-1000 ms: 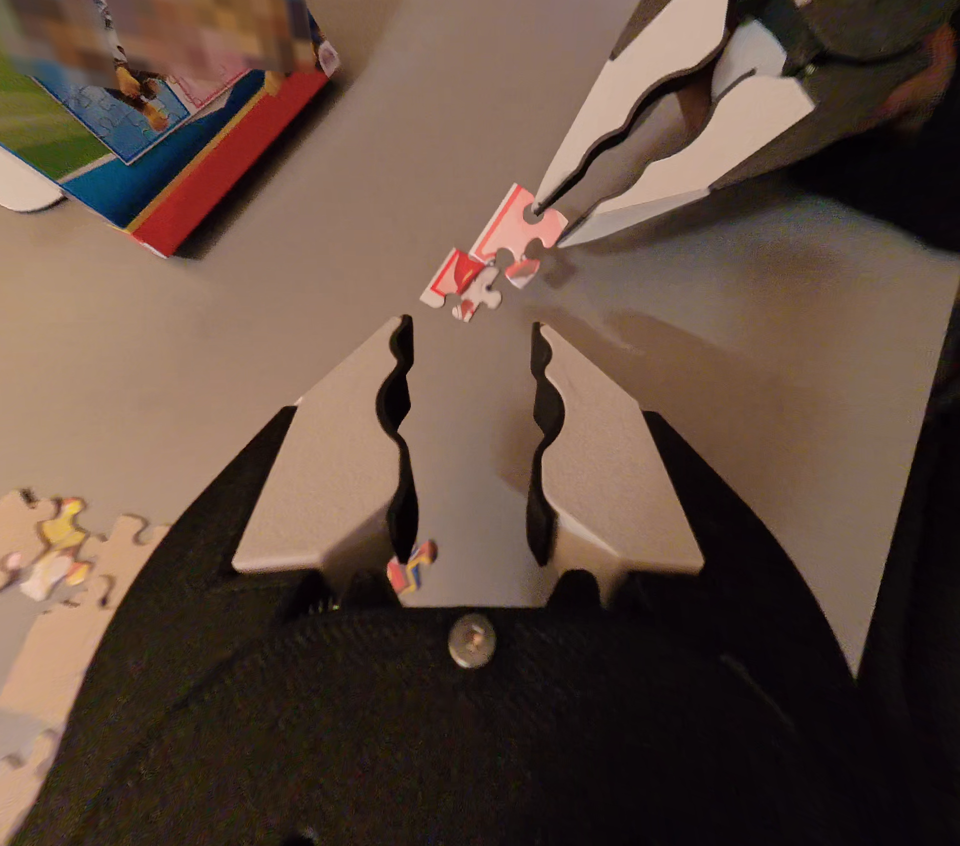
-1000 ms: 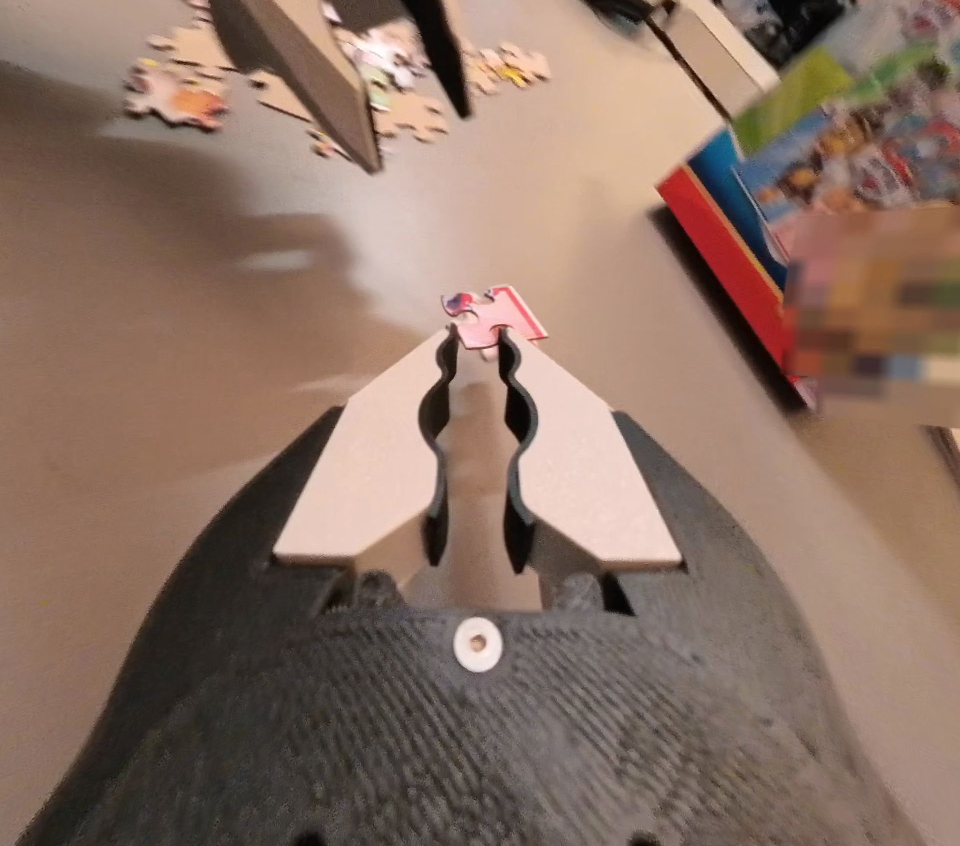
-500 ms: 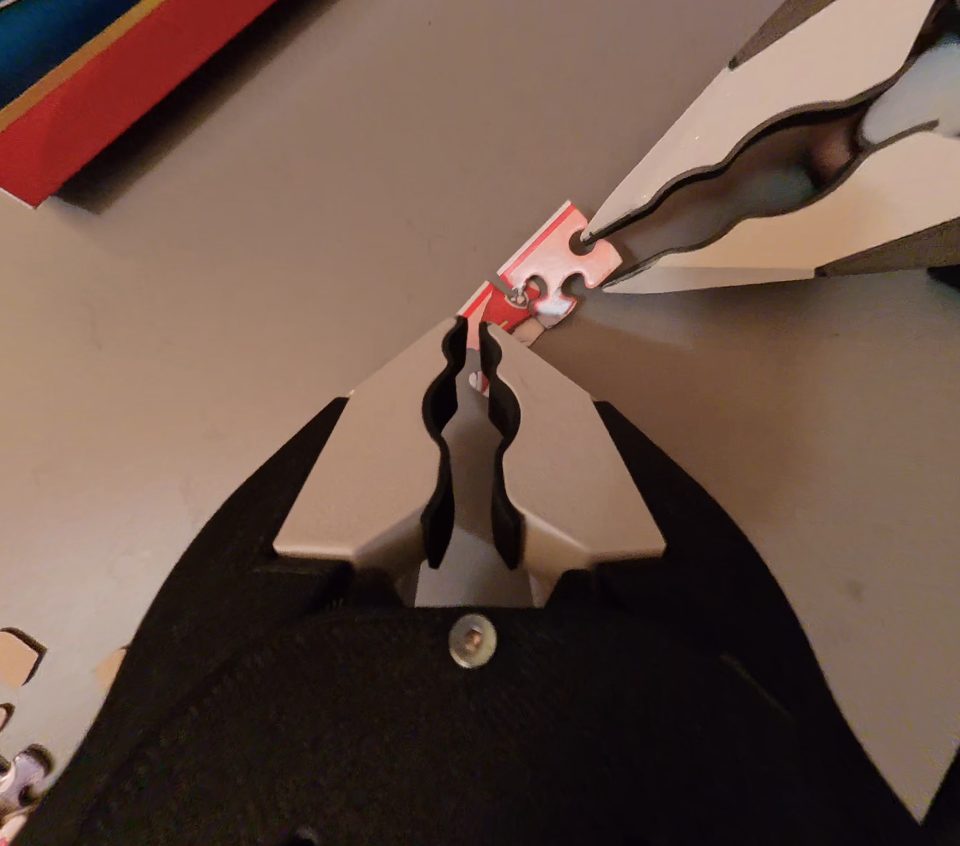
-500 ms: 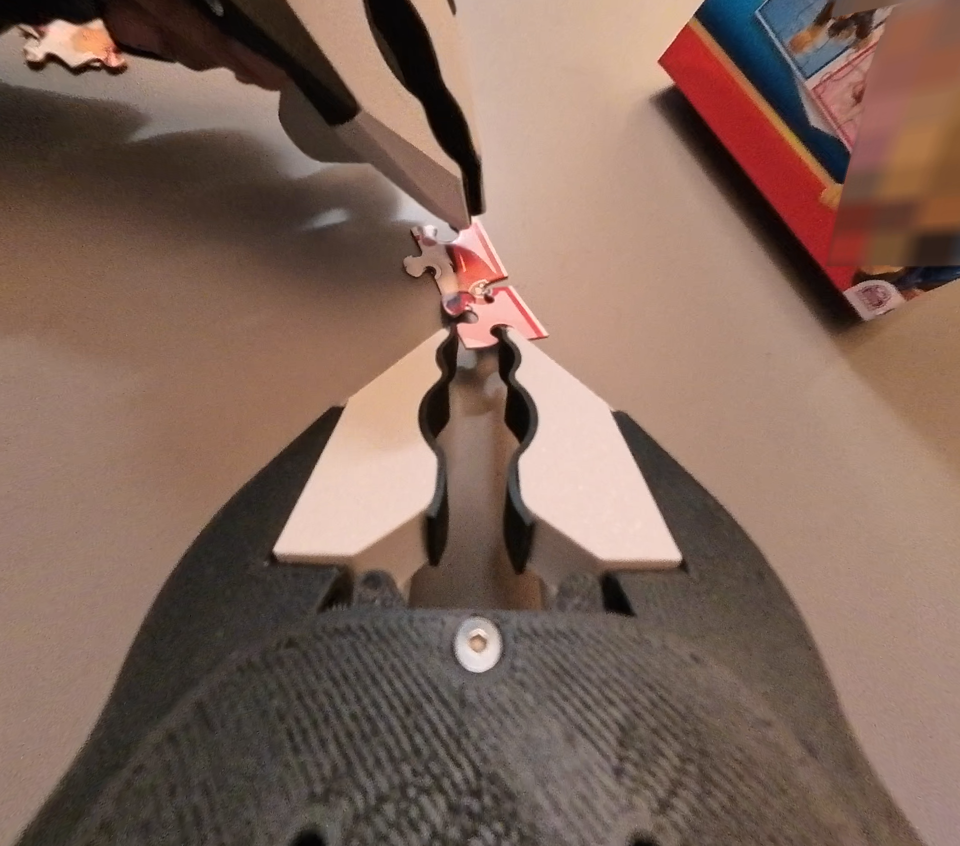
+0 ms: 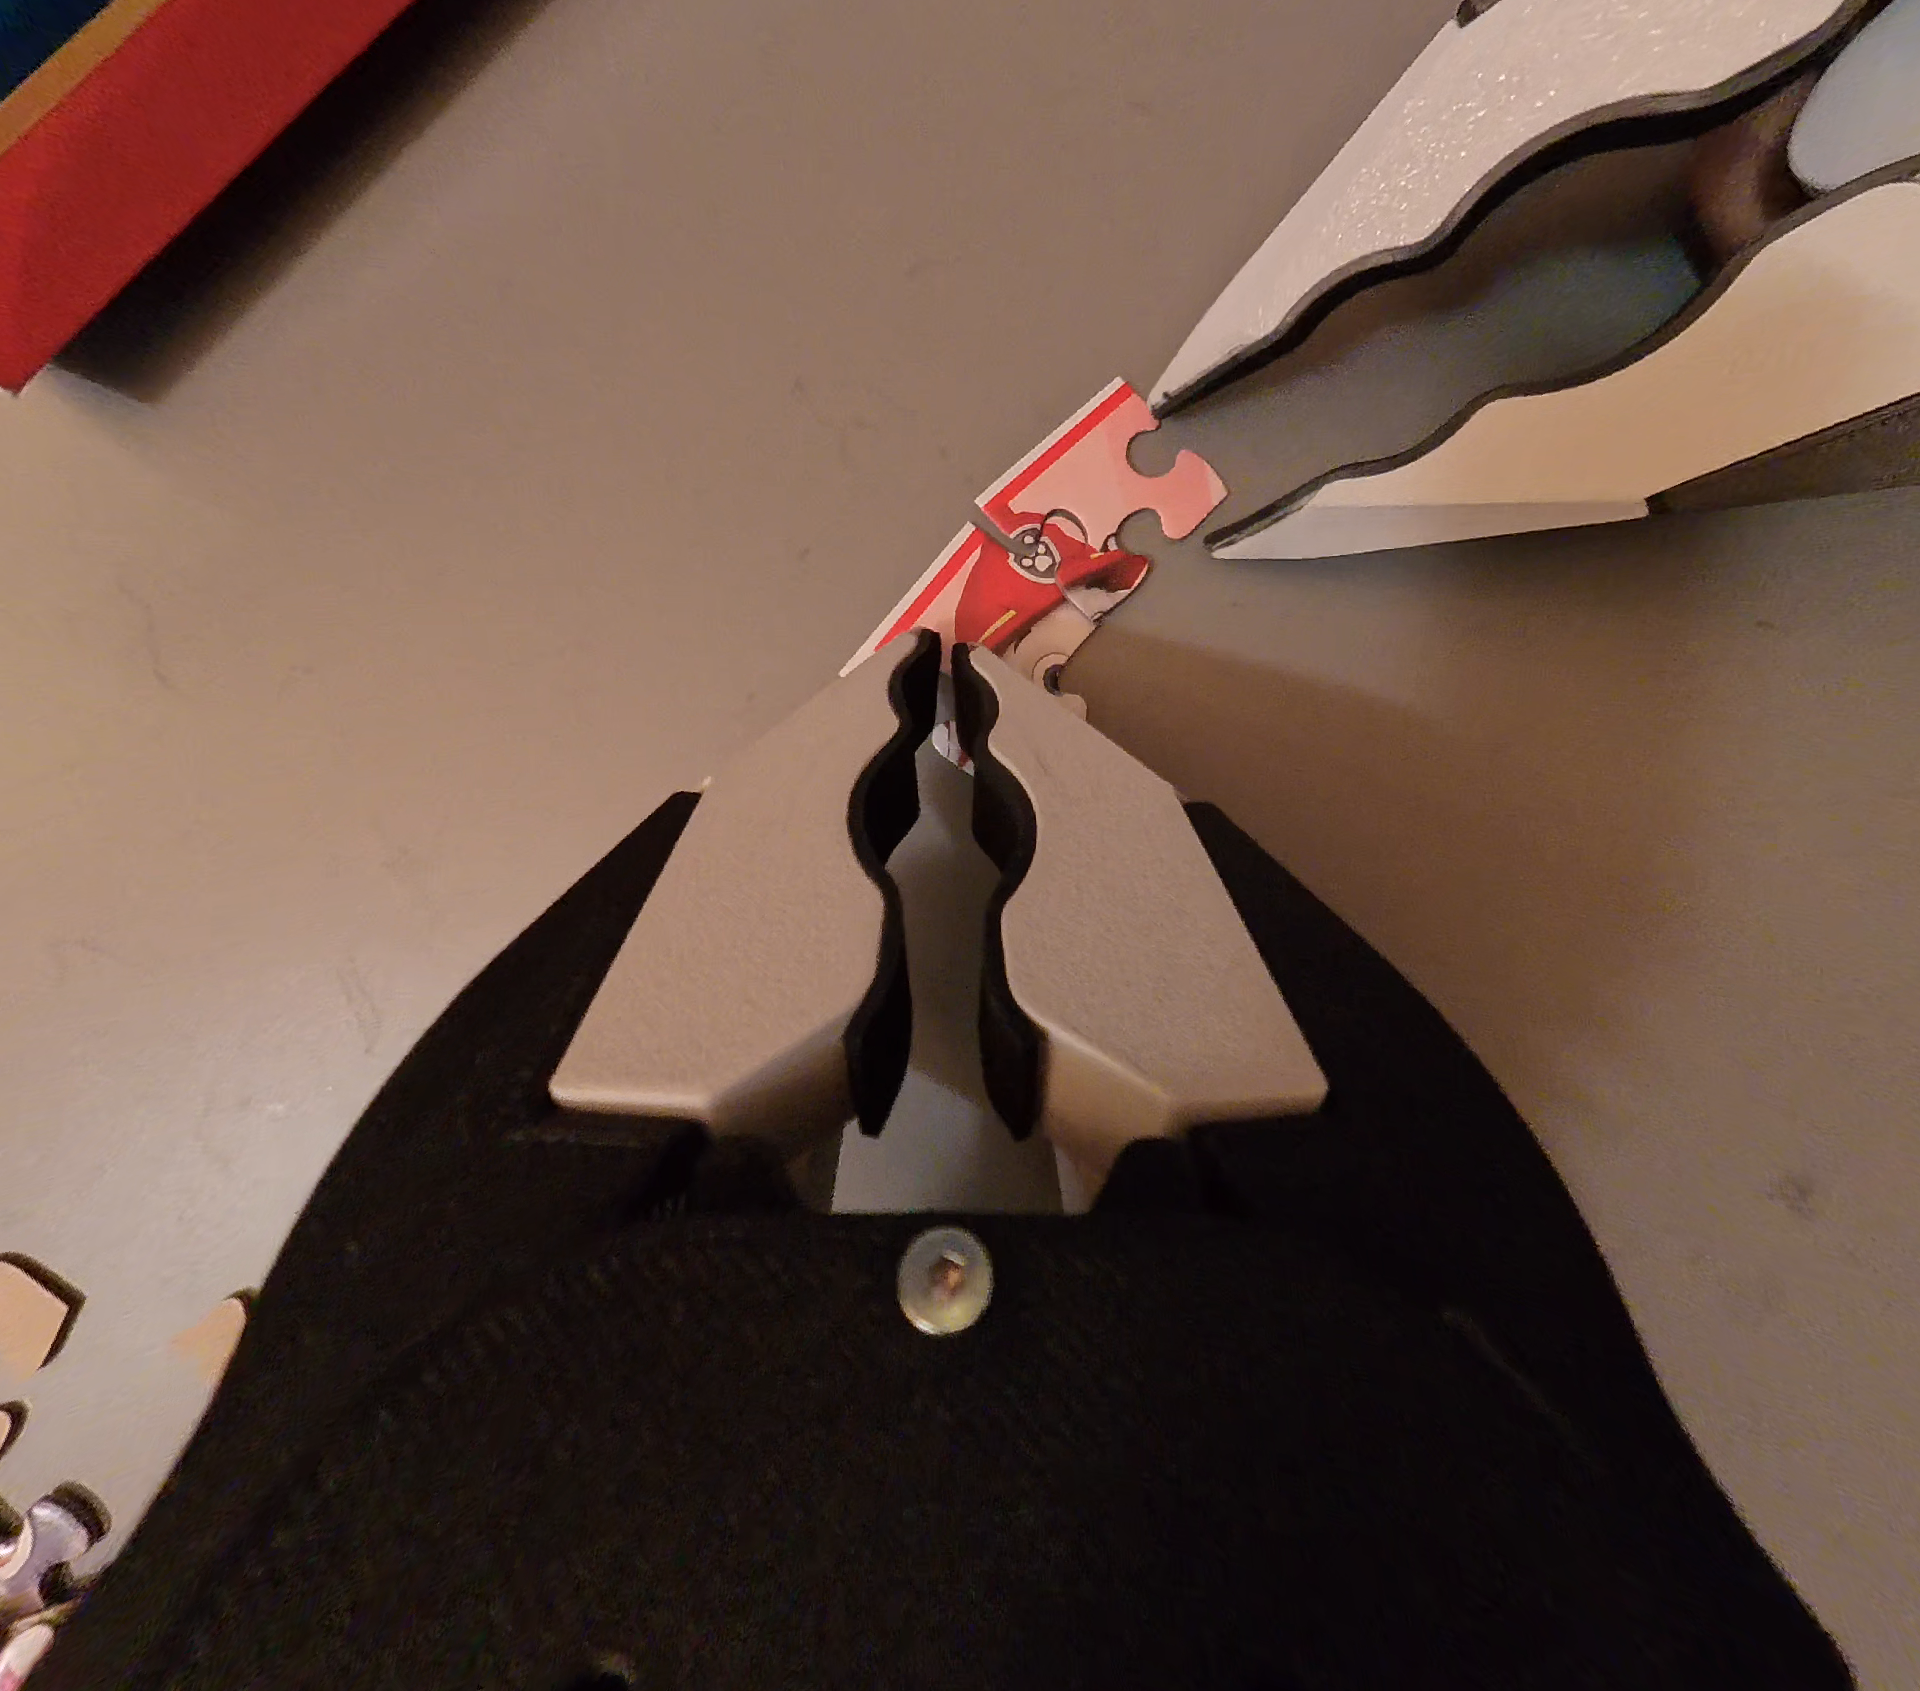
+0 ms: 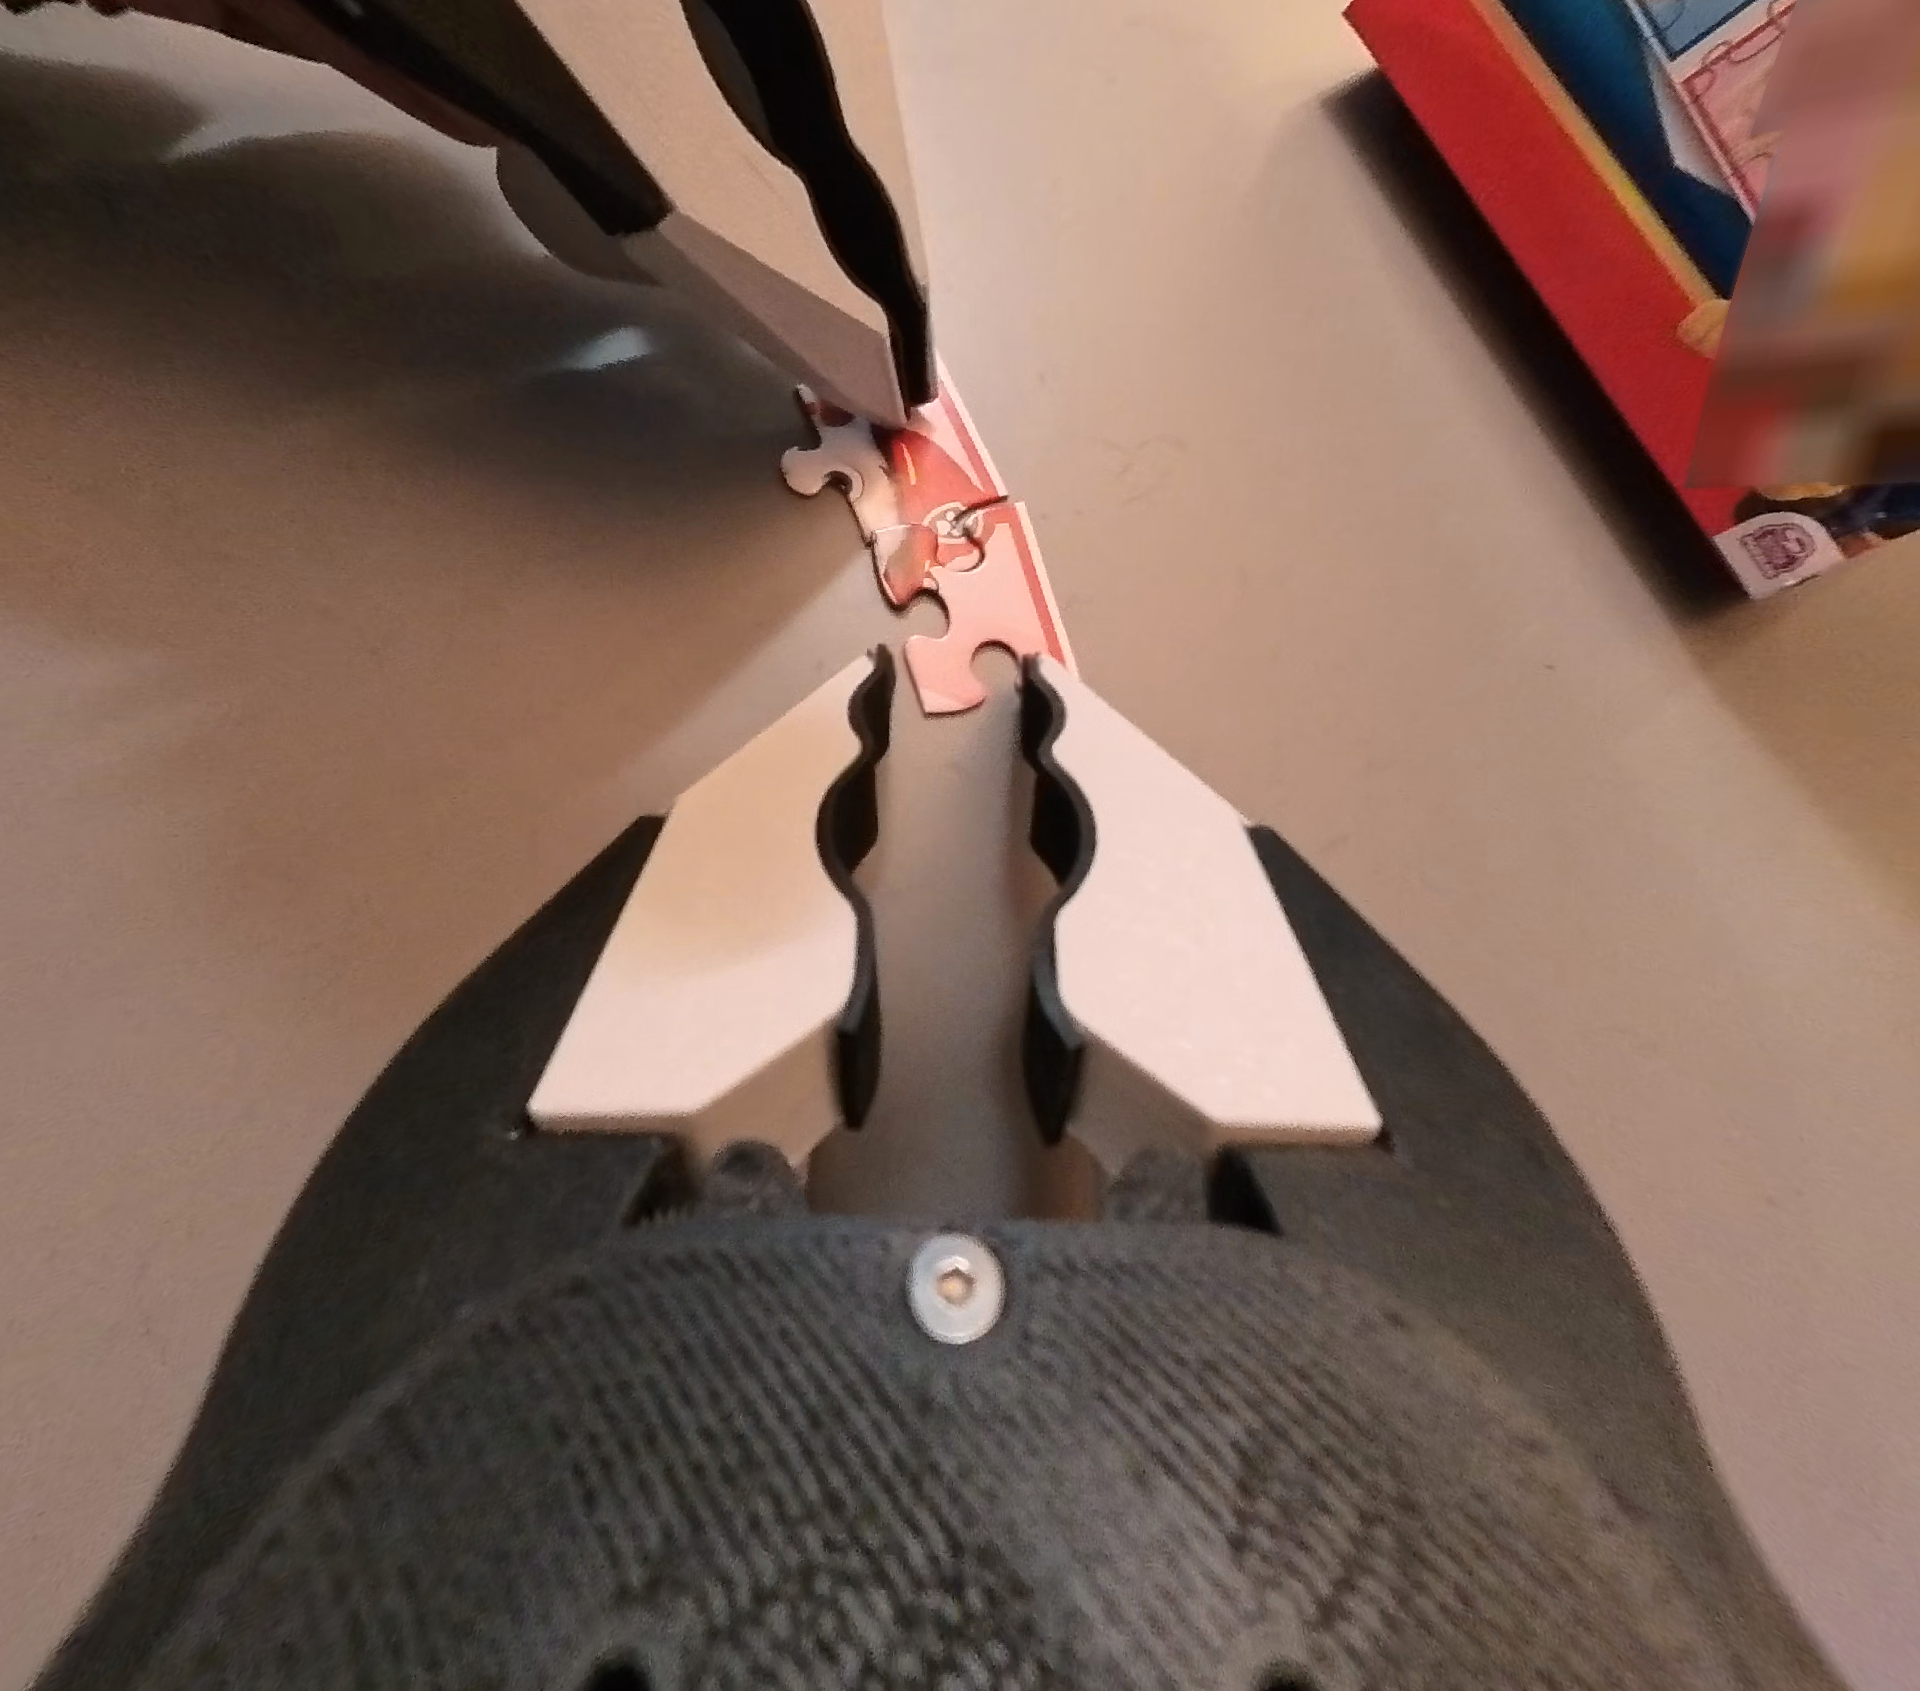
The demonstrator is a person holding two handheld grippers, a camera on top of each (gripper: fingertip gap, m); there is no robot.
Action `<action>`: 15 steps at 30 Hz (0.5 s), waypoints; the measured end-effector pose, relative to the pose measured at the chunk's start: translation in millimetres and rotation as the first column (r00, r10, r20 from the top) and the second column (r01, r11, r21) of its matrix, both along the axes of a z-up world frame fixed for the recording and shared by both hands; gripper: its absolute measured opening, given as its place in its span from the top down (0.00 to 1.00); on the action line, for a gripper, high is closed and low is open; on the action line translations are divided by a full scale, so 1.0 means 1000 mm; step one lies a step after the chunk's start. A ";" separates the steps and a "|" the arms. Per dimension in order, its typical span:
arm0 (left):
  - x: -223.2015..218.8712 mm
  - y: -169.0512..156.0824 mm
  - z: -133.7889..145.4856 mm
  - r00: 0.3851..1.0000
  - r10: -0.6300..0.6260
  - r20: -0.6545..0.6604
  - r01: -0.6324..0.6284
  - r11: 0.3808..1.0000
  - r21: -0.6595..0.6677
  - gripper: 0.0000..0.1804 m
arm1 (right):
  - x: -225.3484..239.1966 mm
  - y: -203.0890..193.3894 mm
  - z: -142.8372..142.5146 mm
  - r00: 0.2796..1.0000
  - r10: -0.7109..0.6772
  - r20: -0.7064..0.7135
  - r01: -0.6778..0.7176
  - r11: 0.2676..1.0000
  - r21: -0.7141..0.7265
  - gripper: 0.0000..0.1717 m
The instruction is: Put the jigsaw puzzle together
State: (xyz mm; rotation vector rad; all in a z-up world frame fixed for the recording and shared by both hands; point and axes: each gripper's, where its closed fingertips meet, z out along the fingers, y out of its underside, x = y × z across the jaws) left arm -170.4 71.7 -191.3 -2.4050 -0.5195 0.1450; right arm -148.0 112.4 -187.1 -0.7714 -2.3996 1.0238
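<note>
Grey tabletop (image 5: 520, 498) carries two joined puzzle pieces, a red one (image 5: 997, 592) locked to a pink one (image 5: 1132, 467). Left of them sits a red-and-blue puzzle box (image 5: 208, 20); loose pieces (image 5: 31, 1329) lie well apart. The left gripper (image 5: 943, 654) presses on the red piece with jaws nearly closed. The right gripper (image 6: 956, 675) stands narrowly parted around the pink piece's tab, pads apart from it.
</note>
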 end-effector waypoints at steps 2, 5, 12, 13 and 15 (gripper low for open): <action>0.000 0.000 0.000 1.000 0.000 -0.002 0.000 1.000 0.001 1.00 | 0.000 0.001 0.001 1.000 -0.002 -0.001 0.002 1.000 -0.005 0.86; 0.001 0.001 -0.001 1.000 -0.001 -0.001 0.001 1.000 0.005 1.00 | 0.000 0.003 0.004 1.000 0.002 0.001 -0.002 1.000 -0.026 0.84; 0.001 0.001 -0.001 1.000 -0.004 -0.012 0.004 1.000 0.005 1.00 | 0.001 -0.038 0.069 0.970 0.201 -0.135 -0.234 0.922 -0.308 0.66; 0.001 0.001 -0.001 1.000 -0.003 -0.014 0.003 1.000 0.003 1.00 | -0.006 -0.037 0.068 0.970 0.204 -0.134 -0.235 0.930 -0.284 0.66; 0.001 0.000 -0.001 1.000 -0.003 -0.021 0.003 1.000 -0.003 1.00 | -0.020 -0.031 0.049 0.975 0.208 -0.074 -0.219 0.953 -0.207 0.67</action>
